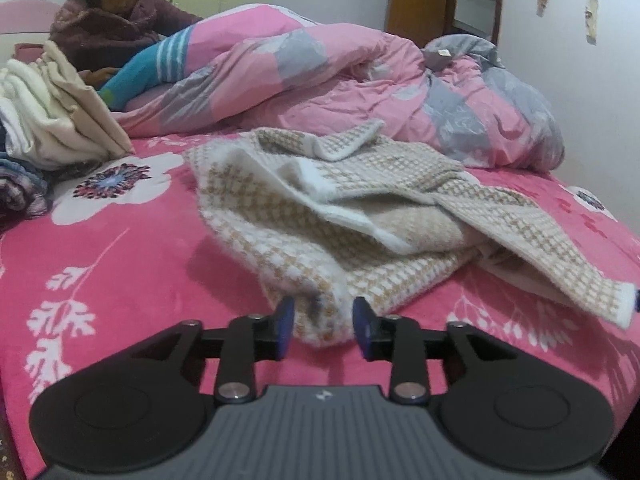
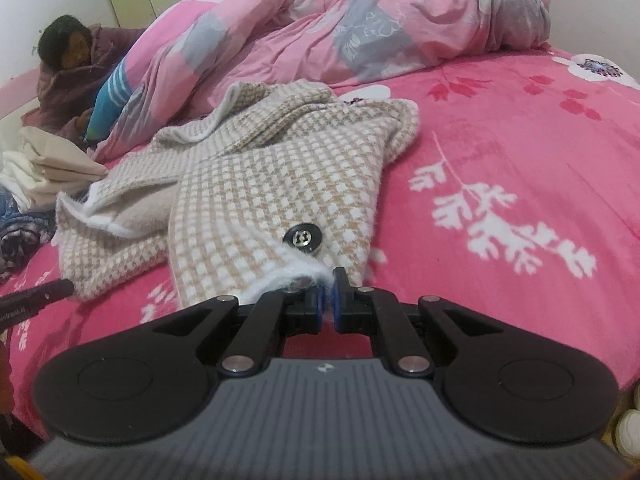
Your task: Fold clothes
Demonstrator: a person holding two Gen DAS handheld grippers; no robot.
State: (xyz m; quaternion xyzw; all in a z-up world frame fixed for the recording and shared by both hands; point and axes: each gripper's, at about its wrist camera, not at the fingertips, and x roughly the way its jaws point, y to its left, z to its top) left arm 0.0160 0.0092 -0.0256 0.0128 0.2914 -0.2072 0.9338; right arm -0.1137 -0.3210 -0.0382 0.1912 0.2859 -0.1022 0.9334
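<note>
A beige-and-white houndstooth knit jacket (image 1: 360,208) lies crumpled on the pink flowered bedsheet (image 1: 120,260). My left gripper (image 1: 324,322) is open, and the jacket's near fluffy corner hangs between its blue pads (image 1: 285,320). In the right wrist view the same jacket (image 2: 280,184) shows a dark round button (image 2: 302,237) close to its white hem. My right gripper (image 2: 328,300) is shut on that white hem just below the button. A black part of the other gripper (image 2: 36,296) shows at the left edge.
A rumpled pink-and-grey quilt (image 1: 340,80) fills the back of the bed. A person (image 1: 116,12) sits wrapped up at the far left. A pile of cream and dark clothes (image 1: 52,120) sits at the left. A wooden cabinet (image 1: 424,0) stands by the wall.
</note>
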